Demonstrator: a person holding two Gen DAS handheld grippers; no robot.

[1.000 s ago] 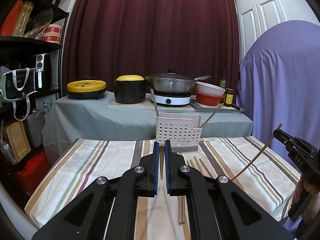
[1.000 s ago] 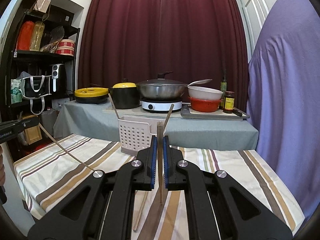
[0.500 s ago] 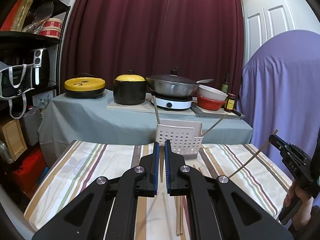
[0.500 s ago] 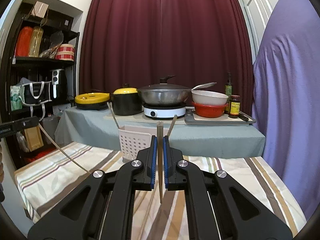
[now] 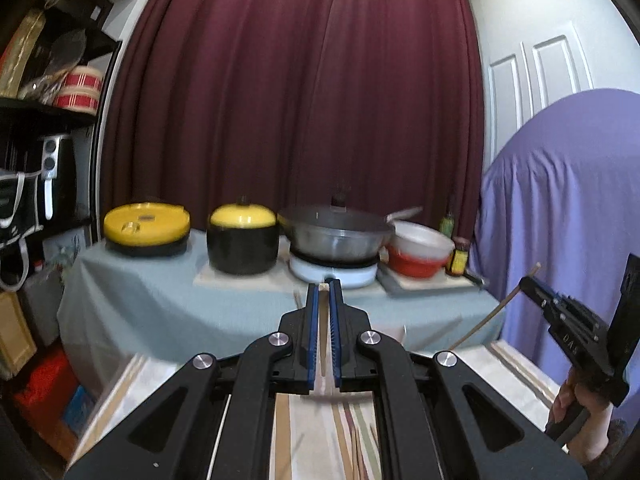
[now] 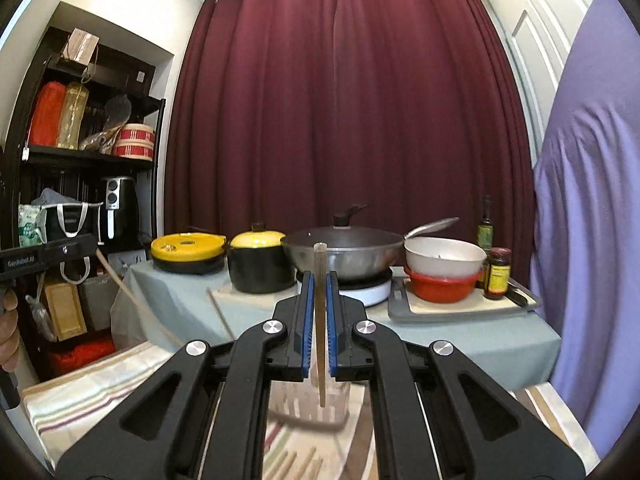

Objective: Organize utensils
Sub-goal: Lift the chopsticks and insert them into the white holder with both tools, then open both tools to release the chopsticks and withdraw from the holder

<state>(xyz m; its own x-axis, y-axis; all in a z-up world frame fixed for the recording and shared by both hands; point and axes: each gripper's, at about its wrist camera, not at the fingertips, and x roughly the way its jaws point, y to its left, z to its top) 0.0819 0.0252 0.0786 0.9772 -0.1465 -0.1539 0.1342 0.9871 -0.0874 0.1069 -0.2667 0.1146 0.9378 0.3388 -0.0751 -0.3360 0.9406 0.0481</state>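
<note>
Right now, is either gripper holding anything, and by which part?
Each holds one wooden chopstick. The right gripper clamps its chopstick near the top end, upright. The left gripper pinches its chopstick close to one end too.

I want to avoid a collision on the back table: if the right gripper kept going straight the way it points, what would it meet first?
Probably the wok on the white burner: the right gripper, shut on a chopstick, points level at it. Depth is unclear.
</note>
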